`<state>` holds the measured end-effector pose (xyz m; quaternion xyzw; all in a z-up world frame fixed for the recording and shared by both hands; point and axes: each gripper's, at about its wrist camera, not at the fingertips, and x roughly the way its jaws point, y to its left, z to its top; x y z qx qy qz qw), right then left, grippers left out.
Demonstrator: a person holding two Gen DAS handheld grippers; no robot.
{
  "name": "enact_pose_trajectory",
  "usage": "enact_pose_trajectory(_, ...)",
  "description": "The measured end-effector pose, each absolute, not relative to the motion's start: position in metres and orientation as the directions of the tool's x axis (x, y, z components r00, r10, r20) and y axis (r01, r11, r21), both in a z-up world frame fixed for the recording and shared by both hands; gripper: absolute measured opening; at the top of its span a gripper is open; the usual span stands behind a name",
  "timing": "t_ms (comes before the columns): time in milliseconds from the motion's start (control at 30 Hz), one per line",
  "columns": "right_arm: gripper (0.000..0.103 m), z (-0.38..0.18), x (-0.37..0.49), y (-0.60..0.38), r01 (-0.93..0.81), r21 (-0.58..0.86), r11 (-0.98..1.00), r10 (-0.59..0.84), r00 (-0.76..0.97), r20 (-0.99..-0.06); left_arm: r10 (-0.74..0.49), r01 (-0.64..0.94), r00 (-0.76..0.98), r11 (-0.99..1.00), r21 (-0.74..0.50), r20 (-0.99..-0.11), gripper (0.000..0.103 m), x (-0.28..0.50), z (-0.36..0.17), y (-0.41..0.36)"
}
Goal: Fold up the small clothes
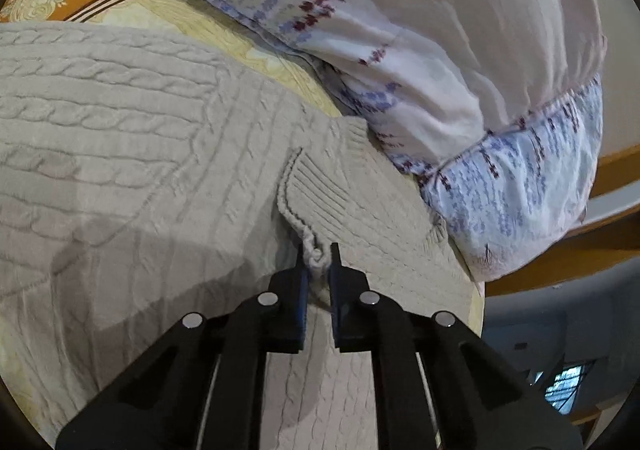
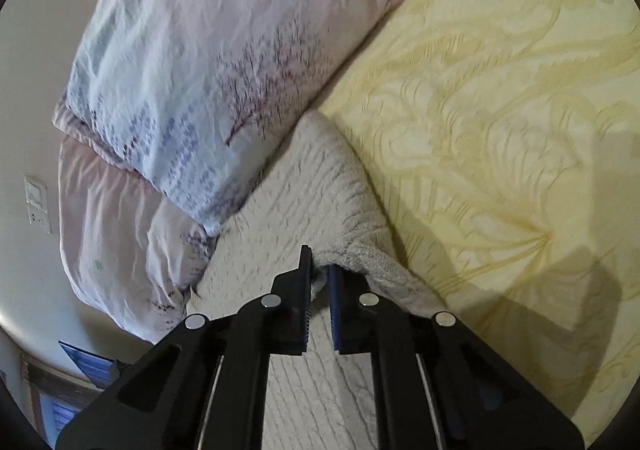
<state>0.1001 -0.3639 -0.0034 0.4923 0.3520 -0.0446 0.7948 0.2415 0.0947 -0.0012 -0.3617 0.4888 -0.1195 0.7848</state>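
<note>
A pale grey cable-knit sweater (image 1: 140,138) lies spread on the bed. In the left wrist view its ribbed edge (image 1: 320,186) runs down into my left gripper (image 1: 318,256), which is shut on a bunched bit of that knit edge. In the right wrist view the same sweater (image 2: 296,194) lies along the pillow's side. Its thick folded edge (image 2: 360,250) passes between the fingers of my right gripper (image 2: 320,262), which is shut on it. Both grippers point down at the cloth.
A floral pillow (image 1: 420,30) in white, pink and blue lies against the sweater's far side, seen again in the right wrist view as pillow (image 2: 200,62). The yellow patterned bedspread (image 2: 500,110) stretches to the right. A wall with a socket (image 2: 38,206) lies left.
</note>
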Motion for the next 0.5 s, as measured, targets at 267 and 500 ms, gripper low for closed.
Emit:
enact_pose_trajectory(267,0.008,-0.012,0.092,-0.373,0.503,0.695,0.515,0.209,0.712,-0.67,-0.502,-0.125,0.471,0.776,-0.618,-0.725,0.009,0.232,-0.003,0.077)
enact_pose_trajectory(500,0.056,0.027,0.07,-0.359,0.527,0.599,0.603,0.071,0.712,-0.698,-0.476,-0.119,0.504,0.788,-0.603,-0.721,0.054,0.206,0.014,0.11)
